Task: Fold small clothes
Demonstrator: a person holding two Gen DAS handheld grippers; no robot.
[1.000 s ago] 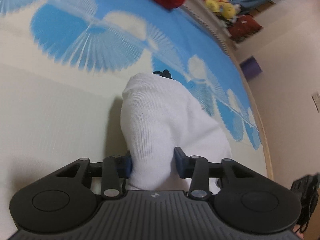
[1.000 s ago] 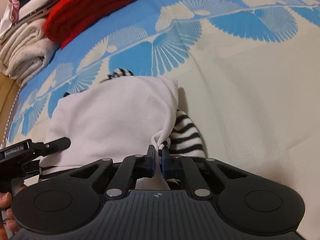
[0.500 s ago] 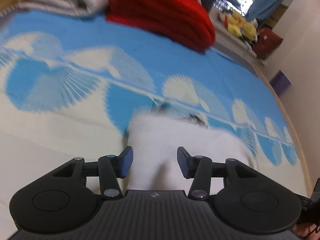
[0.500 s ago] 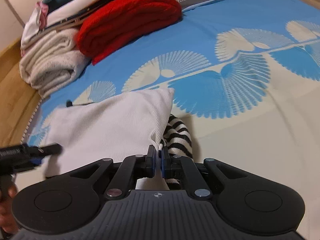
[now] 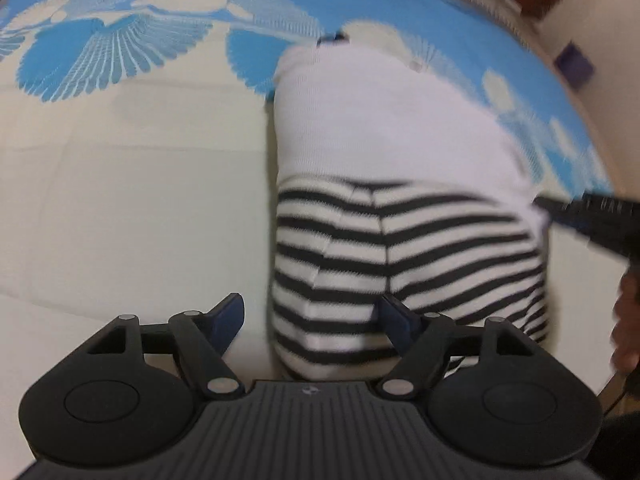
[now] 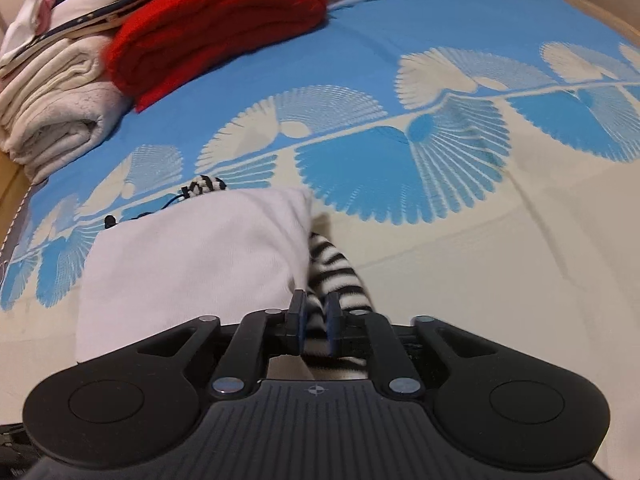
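Note:
A small garment lies on the bedspread, its white half (image 5: 384, 120) folded over its black-and-white striped half (image 5: 400, 248). My left gripper (image 5: 314, 318) hovers at the near left corner of the striped part. Its jaws are opening wide and the pads do not press on the cloth. In the right wrist view the white layer (image 6: 192, 264) lies flat with striped cloth (image 6: 336, 268) showing at its right edge. The jaws of my right gripper (image 6: 315, 316) are opening a little, with striped cloth in the narrow gap. The right gripper (image 5: 592, 216) also shows at the left view's right edge.
A folded red knit (image 6: 216, 32) and a stack of cream folded cloths (image 6: 52, 108) sit at the far left of the blue-and-cream bedspread (image 6: 480, 240). A wooden bed edge (image 6: 592, 12) runs beyond. A hand (image 5: 626, 320) is at the right.
My left gripper let go of the white cloth, opened wide and drew back, so the striped half shows. My right gripper's jaws parted off the white edge they pinched.

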